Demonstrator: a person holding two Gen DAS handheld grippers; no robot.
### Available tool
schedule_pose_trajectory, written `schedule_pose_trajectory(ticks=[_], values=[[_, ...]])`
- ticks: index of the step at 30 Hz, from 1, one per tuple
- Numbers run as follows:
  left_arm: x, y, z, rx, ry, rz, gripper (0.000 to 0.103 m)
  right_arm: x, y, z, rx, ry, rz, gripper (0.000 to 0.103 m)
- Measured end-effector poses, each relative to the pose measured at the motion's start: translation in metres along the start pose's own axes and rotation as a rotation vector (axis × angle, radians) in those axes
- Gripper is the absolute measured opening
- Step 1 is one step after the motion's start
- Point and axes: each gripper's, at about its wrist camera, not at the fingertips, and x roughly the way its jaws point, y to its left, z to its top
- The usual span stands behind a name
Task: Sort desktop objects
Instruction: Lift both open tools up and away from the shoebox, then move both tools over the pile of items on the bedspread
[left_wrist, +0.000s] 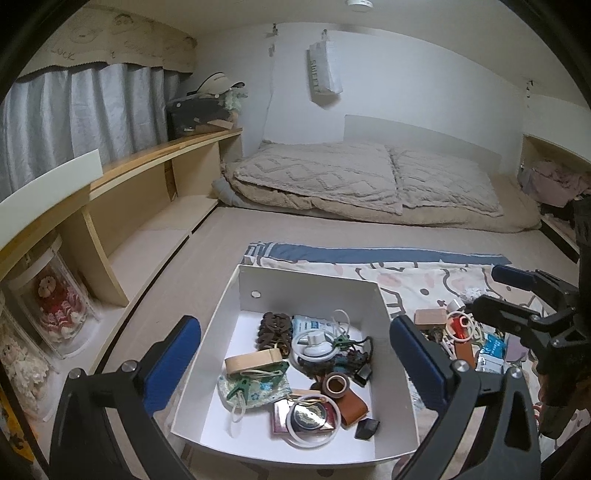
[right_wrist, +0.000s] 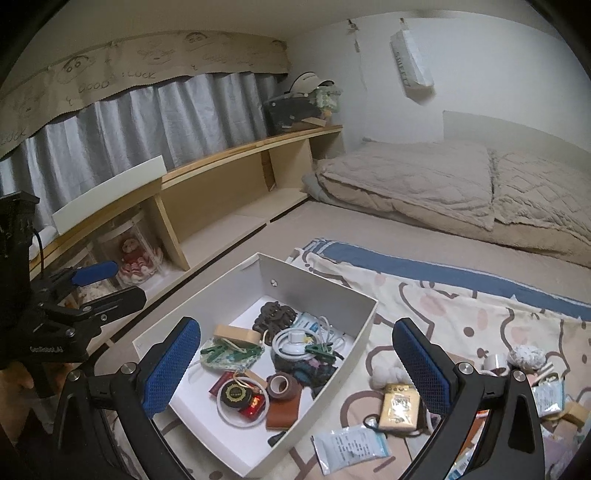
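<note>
Both tongs (left_wrist: 291, 354) (right_wrist: 295, 354) wide, empty

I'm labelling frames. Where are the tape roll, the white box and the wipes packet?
tape roll (left_wrist: 336, 384), left wrist view, on its top rim.
white box (left_wrist: 310, 288), left wrist view, on its far wall.
wipes packet (right_wrist: 351, 448), right wrist view, on its printed face.

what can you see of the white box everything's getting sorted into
The white box is open-topped and rectangular, with thin, smooth walls that look like card or plastic. A small round fitting sits on its far wall. It stands upright, its right side beside the patterned cloth. Inside lie a tape roll, a brown leather piece, white rings, green clips and a wooden block, filling much of the floor.
</note>
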Motion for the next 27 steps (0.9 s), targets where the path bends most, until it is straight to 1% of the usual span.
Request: schedule_pose_trajectory(ticks=[15,24,27], values=[[-0.020,-0.040,0.005,0.022,-0.028,-0.060,0.103,-0.053,-0.026,-0.011,0.058,-0.030,-0.081,0.103],[-0.035,-0.064,0.006,0.023,-0.058,-0.113,0.103,-0.081,-0.036,-0.024,0.071,-0.031,-0.155,0.103],[-0.039,-0.071,0.005,0.031,-0.064,-0.127,0.103,-0.091,-0.039,-0.025,0.081,-0.043,-0.173,0.103]])
